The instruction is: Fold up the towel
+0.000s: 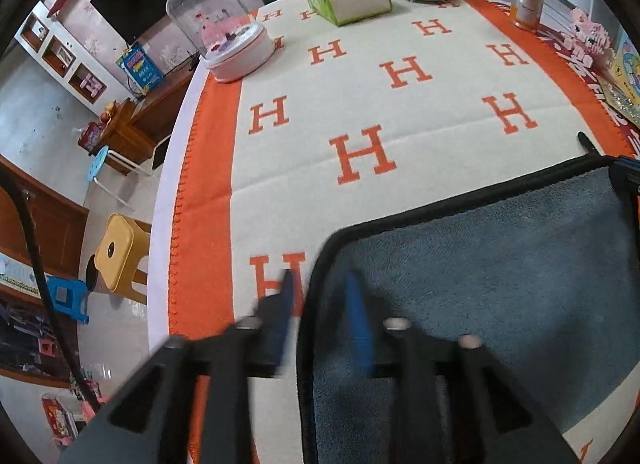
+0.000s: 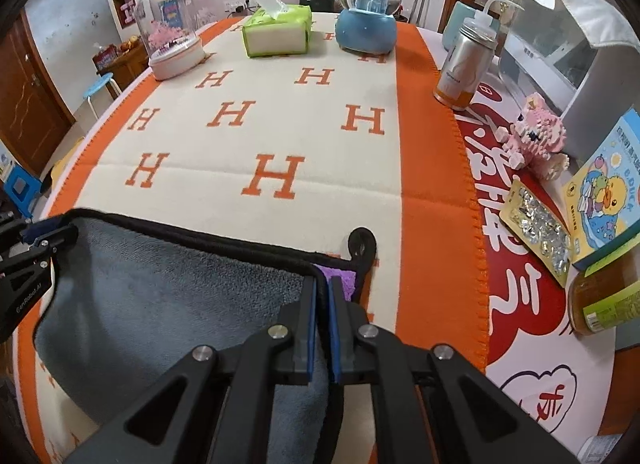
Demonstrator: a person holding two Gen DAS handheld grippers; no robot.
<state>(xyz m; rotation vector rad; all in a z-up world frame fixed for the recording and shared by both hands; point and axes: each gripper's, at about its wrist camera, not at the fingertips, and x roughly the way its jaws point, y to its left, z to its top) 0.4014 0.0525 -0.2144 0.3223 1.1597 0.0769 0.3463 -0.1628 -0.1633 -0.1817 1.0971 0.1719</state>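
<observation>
The right tool [image 2: 323,296] is pinched nearly closed on the grey towel's [image 2: 160,296] far right corner while the left tool [image 1: 320,296], blurred, straddles its left black-bound edge half-open, so judge both corners gripped before lifting together over the worktop [image 2: 436,184].

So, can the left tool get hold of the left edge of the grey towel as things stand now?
Probably yes. The left tool is open and its two fingers straddle the black-trimmed left edge of the grey towel, with nothing in between. The right tool grips the far right corner, away from there.
</observation>
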